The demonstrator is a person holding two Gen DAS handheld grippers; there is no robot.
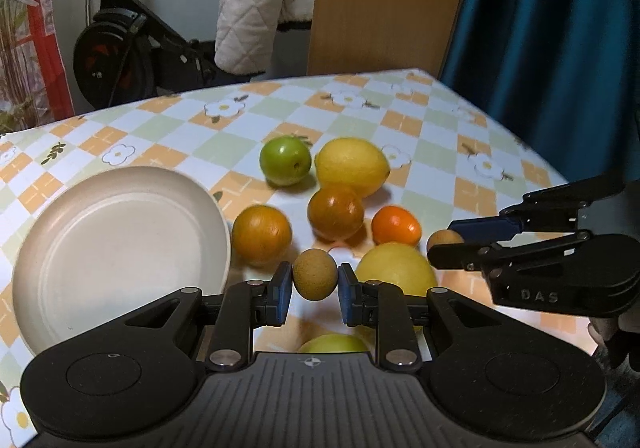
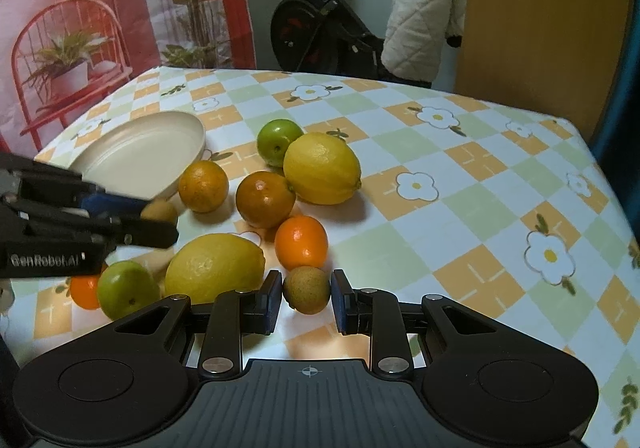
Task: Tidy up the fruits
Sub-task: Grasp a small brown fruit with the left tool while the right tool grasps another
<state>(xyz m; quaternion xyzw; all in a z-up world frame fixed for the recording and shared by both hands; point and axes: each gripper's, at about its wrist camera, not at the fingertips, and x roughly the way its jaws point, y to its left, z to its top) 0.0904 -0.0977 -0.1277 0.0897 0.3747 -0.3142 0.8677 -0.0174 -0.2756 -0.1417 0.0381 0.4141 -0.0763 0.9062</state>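
Observation:
My left gripper (image 1: 314, 280) is shut on a small brown longan (image 1: 315, 274), held just above the table right of the empty cream bowl (image 1: 116, 252). My right gripper (image 2: 306, 294) is shut on another brown longan (image 2: 307, 289); it shows in the left wrist view (image 1: 442, 238) too. On the cloth lie two lemons (image 2: 322, 167) (image 2: 214, 267), two dark oranges (image 2: 203, 186) (image 2: 265, 199), a bright orange kumquat (image 2: 301, 243), a green fruit (image 2: 277, 141) at the back, another green fruit (image 2: 127, 289) and a small orange fruit (image 2: 84, 290) at the near left.
The table has a checked flower-print cloth (image 2: 460, 184). Its far edge and right edge are close. Behind it stand an exercise bike (image 2: 316, 28), a hanging white quilted jacket (image 2: 424, 4) and a wooden panel (image 2: 540, 16).

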